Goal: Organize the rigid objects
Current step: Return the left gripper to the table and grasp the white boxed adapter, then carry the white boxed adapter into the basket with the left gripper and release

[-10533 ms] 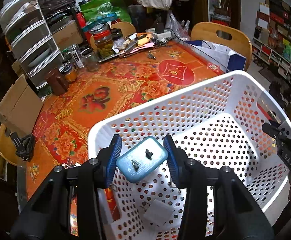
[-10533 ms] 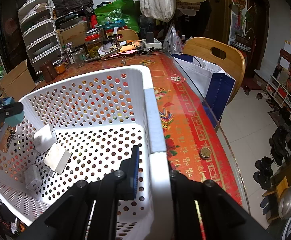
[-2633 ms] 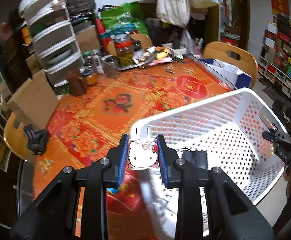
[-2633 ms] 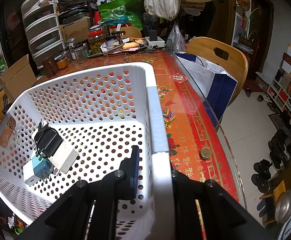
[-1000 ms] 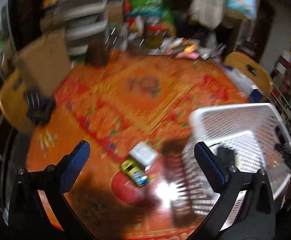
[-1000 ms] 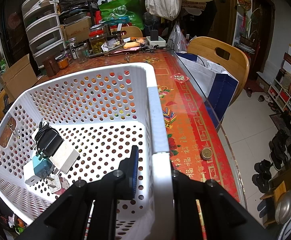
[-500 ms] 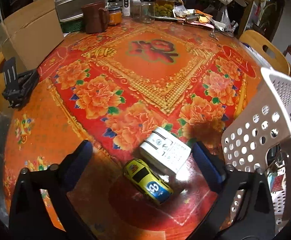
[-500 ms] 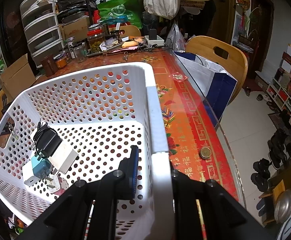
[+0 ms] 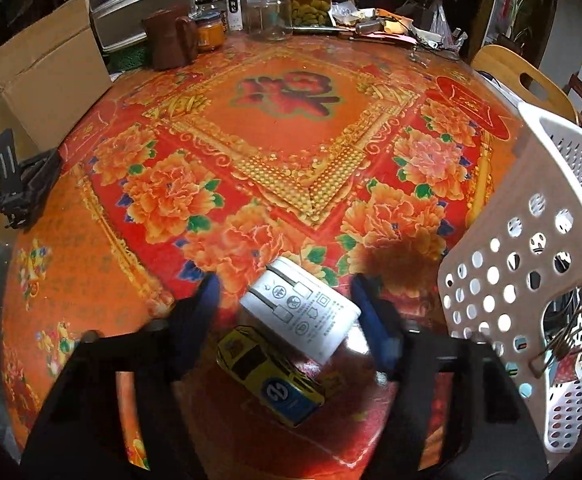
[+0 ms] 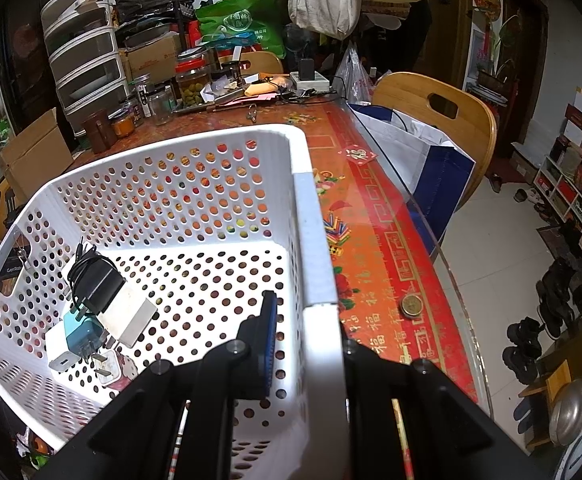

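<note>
Left wrist: gripper (image 9: 287,300) spread wide, blue pads either side of white charger (image 9: 300,315), neither pad touching, though motion blur left that uncertain. Charger lay flat on floral tablecloth (image 9: 283,152), one end against yellow toy car (image 9: 269,376). Straddled that way presumably to close on charger alone. White basket (image 9: 531,264) just to the right, tilted.

Right wrist: gripper (image 10: 305,328) clamped on basket wall (image 10: 315,240), one pad inside, rim between jaws; likely held to steady and tip basket toward the left gripper. Inside, heaped in far corner: black adapter (image 10: 97,280), teal plug (image 10: 81,330), white adapters (image 10: 129,316). Charger not visible here.
</note>
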A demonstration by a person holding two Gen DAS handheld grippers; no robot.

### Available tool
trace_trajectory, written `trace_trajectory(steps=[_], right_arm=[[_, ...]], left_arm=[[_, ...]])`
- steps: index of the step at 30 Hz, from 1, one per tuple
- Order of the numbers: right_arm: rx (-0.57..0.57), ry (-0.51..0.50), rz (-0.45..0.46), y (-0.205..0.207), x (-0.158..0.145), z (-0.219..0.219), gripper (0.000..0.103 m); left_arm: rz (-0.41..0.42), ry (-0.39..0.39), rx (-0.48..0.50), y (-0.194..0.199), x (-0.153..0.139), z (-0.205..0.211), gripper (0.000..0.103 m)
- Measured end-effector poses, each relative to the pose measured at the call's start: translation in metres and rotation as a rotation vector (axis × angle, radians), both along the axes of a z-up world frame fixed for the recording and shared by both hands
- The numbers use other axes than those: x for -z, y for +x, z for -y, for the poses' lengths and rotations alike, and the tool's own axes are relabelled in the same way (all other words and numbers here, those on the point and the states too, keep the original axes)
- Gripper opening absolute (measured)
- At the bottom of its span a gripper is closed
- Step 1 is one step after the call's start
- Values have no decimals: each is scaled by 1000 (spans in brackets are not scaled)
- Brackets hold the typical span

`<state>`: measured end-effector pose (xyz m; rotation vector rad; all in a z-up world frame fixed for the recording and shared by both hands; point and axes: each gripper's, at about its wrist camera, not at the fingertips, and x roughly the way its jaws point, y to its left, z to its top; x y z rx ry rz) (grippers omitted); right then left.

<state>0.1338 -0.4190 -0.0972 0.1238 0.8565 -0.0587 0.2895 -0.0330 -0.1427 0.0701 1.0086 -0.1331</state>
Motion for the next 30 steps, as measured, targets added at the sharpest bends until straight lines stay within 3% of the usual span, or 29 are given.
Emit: trace_trajectory(steps=[6, 14, 30], right_arm=[[0, 0, 0, 0, 0, 0, 13], [0, 0, 0, 0, 0, 0, 13], [-1, 0, 0, 0, 0, 0, 13]], left_arm=[[29, 37, -2, -6, -3, 2, 49], [80, 21, -23, -15, -28, -13, 49], [272, 21, -69, -61, -127, -19, 49]])
